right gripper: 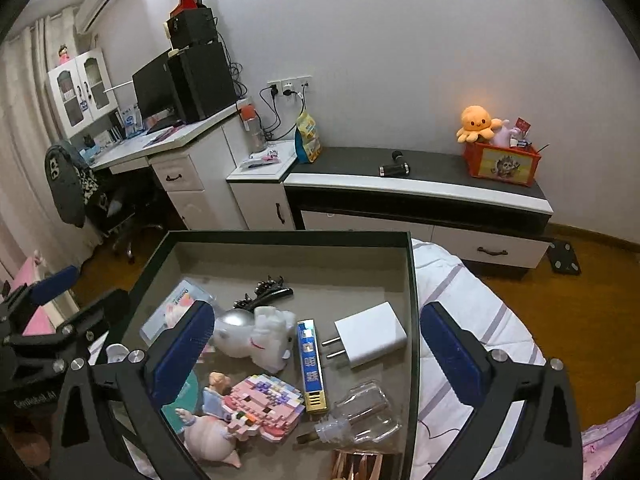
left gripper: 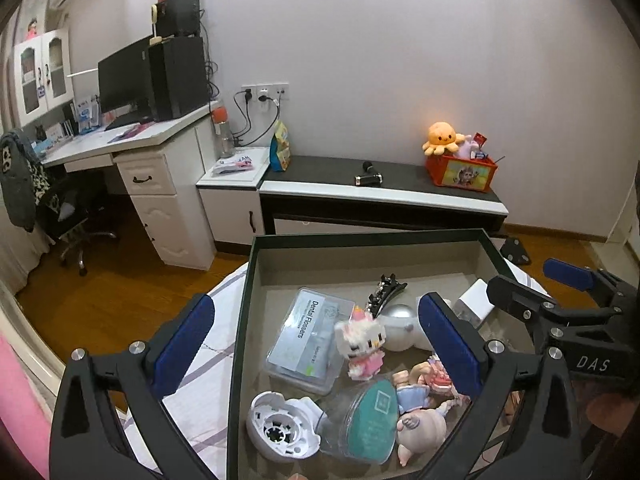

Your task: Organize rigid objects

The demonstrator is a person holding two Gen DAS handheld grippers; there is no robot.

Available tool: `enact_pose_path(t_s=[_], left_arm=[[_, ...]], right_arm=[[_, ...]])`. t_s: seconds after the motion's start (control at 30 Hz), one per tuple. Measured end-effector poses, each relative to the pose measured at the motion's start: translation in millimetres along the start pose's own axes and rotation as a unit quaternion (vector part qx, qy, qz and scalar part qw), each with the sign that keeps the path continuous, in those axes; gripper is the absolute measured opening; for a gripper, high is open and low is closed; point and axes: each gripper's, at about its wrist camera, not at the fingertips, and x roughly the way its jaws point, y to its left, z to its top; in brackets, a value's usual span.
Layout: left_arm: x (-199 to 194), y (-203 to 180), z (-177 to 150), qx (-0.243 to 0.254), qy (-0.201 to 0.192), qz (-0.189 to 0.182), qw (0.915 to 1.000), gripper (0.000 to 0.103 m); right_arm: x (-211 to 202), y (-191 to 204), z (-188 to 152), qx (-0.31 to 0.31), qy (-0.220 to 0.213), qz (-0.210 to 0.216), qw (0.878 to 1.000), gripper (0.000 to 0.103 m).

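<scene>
Charger [right gripper: 370,338] lies in box [right gripper: 280,237], right of figurine [right gripper: 270,336].

The left tongs' [left gripper: 316,340] blue pad [left gripper: 450,344] hides part of the pink block figure [left gripper: 438,376] in the green-rimmed box [left gripper: 240,320], the wooden pieces [right gripper: 360,466] at that box's near wall are cut off by the lower edge, and the print on the blue-and-gold stick [right gripper: 311,364] is too small to read.

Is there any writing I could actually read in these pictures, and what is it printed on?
"Dental Flossers": label of the clear plastic case in the box.
"DAS": white letters on the right gripper body.
Small print below "Dental Flossers": too small to read.
Teal lid square mark: blurred.
Blue and gold stick characters: unreadable.
Faint lettering on the left gripper body: not clear enough to read.
</scene>
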Motion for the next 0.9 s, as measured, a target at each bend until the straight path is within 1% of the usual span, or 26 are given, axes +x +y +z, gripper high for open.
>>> enact_pose_path(t_s=[0.27, 0.5, 0.67, 0.9], left_arm=[[-18, 5, -3, -0.009, -0.008, -0.002, 0.9999, 0.103], [-40, 8, -8, -0.014, -0.018, 0.000, 0.9997, 0.103], [-59, 13, -13, -0.021, -0.024, -0.001, 0.9995, 0.103], [-87, 19, -29, -0.027, -0.031, -0.003, 0.9992, 0.103]], right_arm=[[-16, 5, 3, -0.003, -0.013, -0.009, 1.000, 0.103], [-35, 13, -1, -0.005, -0.025, -0.010, 1.000, 0.103], [-52, 18, -7, -0.007, -0.033, -0.009, 0.999, 0.103], [-76, 25, -21, -0.009, -0.039, -0.006, 0.999, 0.103]])
